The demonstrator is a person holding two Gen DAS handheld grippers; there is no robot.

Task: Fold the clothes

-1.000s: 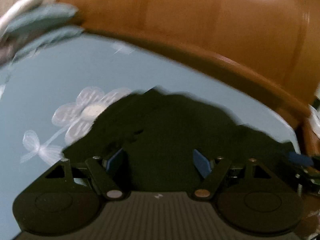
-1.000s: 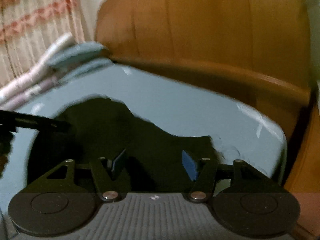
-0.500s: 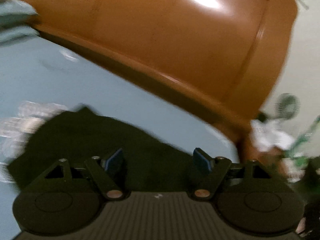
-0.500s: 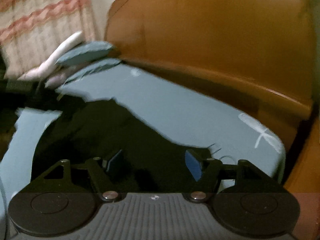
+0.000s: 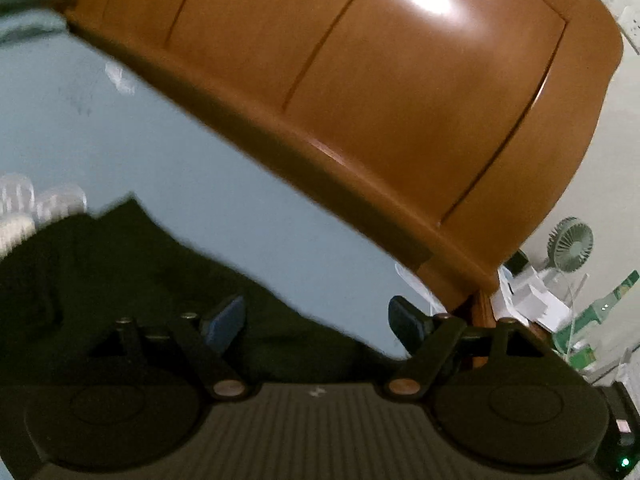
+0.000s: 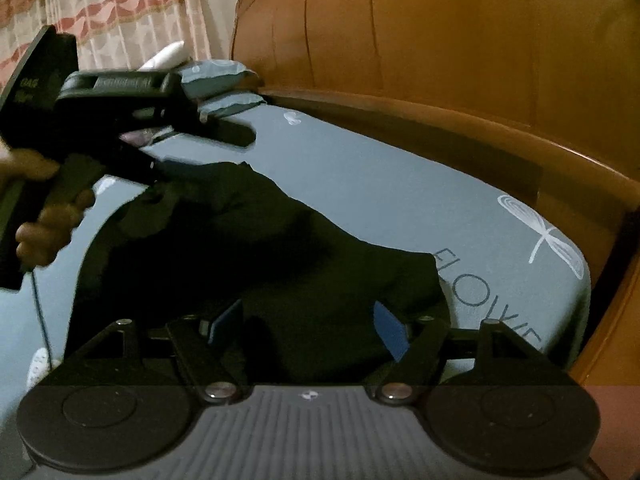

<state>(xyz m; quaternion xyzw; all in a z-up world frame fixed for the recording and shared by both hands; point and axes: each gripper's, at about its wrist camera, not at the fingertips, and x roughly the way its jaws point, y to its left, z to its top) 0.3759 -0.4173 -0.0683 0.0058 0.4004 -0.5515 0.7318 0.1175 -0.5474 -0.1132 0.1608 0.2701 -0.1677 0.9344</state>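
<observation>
A dark, nearly black garment lies crumpled on a blue bedsheet. It also shows in the left wrist view, at the lower left. My right gripper is open, low over the garment's near edge, with nothing between its blue pads. My left gripper is open and empty, over the garment's right edge. In the right wrist view the left gripper hangs above the garment's far left end, held by a hand.
A tall brown wooden headboard borders the bed at the back. Folded blue and white bedding lies at the far left by a striped curtain. A small fan and clutter stand beyond the bed's right corner.
The left gripper has swung to the right and tilted; its view now shows the headboard and the bed's right corner. The right gripper has hardly moved. Both stay open.
</observation>
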